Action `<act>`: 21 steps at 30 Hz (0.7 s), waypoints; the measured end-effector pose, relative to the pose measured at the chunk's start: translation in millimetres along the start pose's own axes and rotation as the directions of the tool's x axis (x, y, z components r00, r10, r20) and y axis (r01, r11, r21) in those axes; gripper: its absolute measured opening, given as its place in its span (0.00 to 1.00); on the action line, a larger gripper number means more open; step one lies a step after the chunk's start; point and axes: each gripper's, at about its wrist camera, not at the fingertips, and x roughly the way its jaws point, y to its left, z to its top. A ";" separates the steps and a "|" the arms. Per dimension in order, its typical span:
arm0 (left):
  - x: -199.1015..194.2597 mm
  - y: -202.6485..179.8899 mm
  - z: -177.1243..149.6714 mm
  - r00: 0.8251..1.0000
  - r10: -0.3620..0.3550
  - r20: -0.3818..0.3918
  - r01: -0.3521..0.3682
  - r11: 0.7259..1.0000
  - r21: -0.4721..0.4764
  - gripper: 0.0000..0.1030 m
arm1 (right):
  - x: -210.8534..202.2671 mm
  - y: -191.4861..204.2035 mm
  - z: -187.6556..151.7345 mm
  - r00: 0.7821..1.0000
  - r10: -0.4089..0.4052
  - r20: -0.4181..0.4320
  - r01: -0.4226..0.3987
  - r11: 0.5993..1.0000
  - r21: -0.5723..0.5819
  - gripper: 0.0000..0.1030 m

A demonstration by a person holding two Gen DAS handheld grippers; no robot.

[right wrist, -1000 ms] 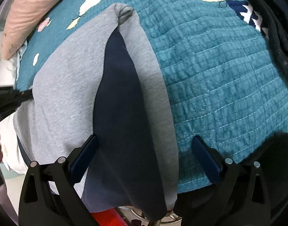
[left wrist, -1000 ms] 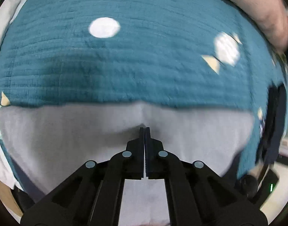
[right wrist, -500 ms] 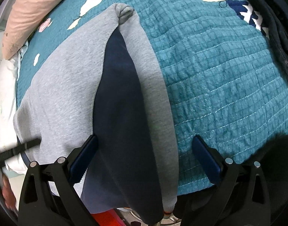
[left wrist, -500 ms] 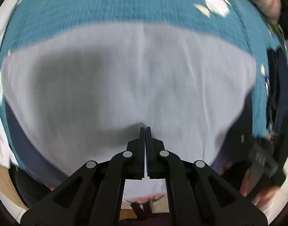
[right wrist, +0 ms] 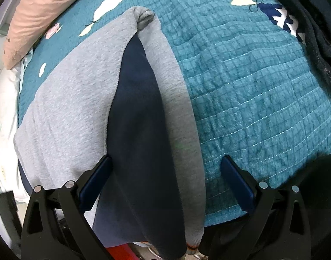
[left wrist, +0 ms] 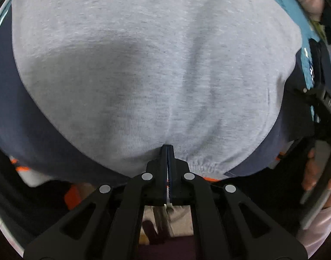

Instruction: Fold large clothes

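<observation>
Left tongs (left wrist: 168,149) clamped on hem of grey-and-navy sweatshirt (left wrist: 156,69). Right tongs (right wrist: 165,173) spread wide above it, gripping nothing. Sweatshirt lies on teal quilt (right wrist: 252,82), bed. No readable writing.

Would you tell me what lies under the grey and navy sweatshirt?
The sweatshirt lies on a teal quilt, visible beside and beyond it. Whether anything else sits beneath the sweatshirt cannot be seen, since the fabric covers that area.

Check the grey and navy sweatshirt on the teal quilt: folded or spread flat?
Partly folded. The grey and navy sweatshirt has a grey layer doubled over its navy panel on the teal quilt.
</observation>
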 end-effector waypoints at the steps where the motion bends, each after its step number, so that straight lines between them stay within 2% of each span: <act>1: -3.4 -0.3 0.4 1.000 -0.001 -0.007 0.001 1.000 -0.020 0.02 | -0.4 -0.6 0.0 1.000 0.003 0.005 -0.003 1.000 0.001 0.94; 4: -18.4 -4.0 -3.4 1.000 0.003 -0.028 -0.004 1.000 -0.017 0.03 | -3.8 -5.7 -5.7 0.999 0.037 0.011 -0.037 0.999 0.009 0.94; 8: -48.6 -15.5 3.4 0.999 -0.022 0.042 0.022 1.000 0.005 0.04 | -12.0 -22.6 -3.4 0.990 0.137 -0.022 -0.136 0.990 0.036 0.94; 10: -53.0 -18.5 6.8 0.998 -0.007 0.066 0.007 1.000 0.005 0.04 | -16.8 -33.5 0.5 0.975 0.218 -0.051 -0.214 0.974 0.076 0.94; 11: -52.4 -19.9 12.8 0.998 0.001 0.065 -0.001 1.000 0.004 0.04 | -19.8 -42.5 2.8 0.954 0.294 -0.067 -0.286 0.952 0.107 0.93; 14: -18.4 -14.1 27.5 1.000 -0.015 0.025 0.016 1.000 -0.026 0.04 | -19.8 -59.8 4.0 0.923 0.372 -0.102 -0.358 0.924 0.132 0.89; 17: -5.0 0.8 35.1 0.998 -0.053 0.025 0.055 0.996 -0.073 0.05 | -18.2 -77.5 2.7 0.898 0.429 -0.100 -0.405 0.893 0.194 0.80; 18: -6.1 2.5 35.6 0.998 -0.064 0.018 0.065 0.994 -0.091 0.05 | -19.0 -77.6 2.2 0.895 0.434 -0.100 -0.408 0.889 0.207 0.70; 19: -7.5 5.2 34.9 0.998 -0.066 0.013 0.067 0.993 -0.094 0.05 | -20.9 -79.7 1.2 0.898 0.427 -0.102 -0.400 0.892 0.212 0.59; 21: -7.1 4.0 35.0 0.998 -0.063 0.010 0.064 0.995 -0.082 0.05 | -27.5 -78.1 -0.7 0.917 0.381 -0.115 -0.361 0.918 0.163 0.54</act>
